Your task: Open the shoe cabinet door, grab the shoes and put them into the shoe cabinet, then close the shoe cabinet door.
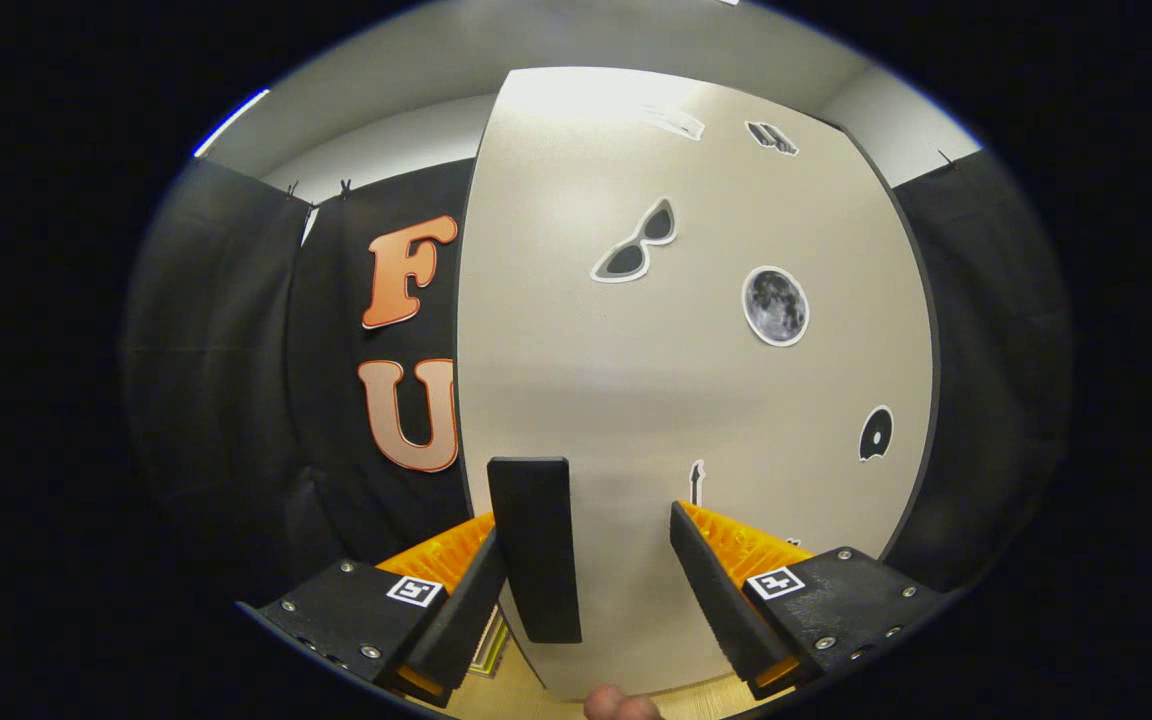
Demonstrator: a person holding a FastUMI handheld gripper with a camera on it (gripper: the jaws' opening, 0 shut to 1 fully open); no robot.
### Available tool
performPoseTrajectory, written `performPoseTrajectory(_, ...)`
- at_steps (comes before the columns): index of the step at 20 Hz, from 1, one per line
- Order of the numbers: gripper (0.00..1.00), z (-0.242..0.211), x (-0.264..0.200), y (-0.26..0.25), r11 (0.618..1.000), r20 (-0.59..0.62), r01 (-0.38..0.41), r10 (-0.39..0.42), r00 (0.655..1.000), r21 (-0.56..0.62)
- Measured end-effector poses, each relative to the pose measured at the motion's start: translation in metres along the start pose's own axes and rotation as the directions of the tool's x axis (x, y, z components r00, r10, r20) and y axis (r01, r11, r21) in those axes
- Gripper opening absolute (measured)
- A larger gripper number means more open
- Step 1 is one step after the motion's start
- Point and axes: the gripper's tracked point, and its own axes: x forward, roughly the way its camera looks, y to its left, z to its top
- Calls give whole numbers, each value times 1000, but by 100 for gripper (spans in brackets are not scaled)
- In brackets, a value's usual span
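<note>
The shoe cabinet's pale beige door [676,330] stands straight ahead, very close, carrying several stickers such as sunglasses and a moon. A dark upright bar handle [534,545] is mounted near the door's left edge, low down. My gripper [588,545] is open, its fingers spread wide. The handle sits between them, right against the left finger [471,600], while the right finger [711,580] is well apart from it. The door looks shut or nearly so. No shoes are in sight.
Black cloth walls [226,400] hang left and right of the cabinet. A strip of light wooden floor [506,690] lies below the door, and a fingertip [621,705] of a person's hand pokes in beneath the fingers.
</note>
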Motion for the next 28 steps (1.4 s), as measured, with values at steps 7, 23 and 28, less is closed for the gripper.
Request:
performPoseTrajectory(7, 95, -6, 7, -4, 999, 6, 33, -33, 999, -8)
performPoseTrajectory(23, 95, 15, -161, -19, 999, -34, 37, -37, 999, -1)
performPoseTrajectory(28, 95, 16, -242, -45, 996, -49, 90, -91, 995, -27)
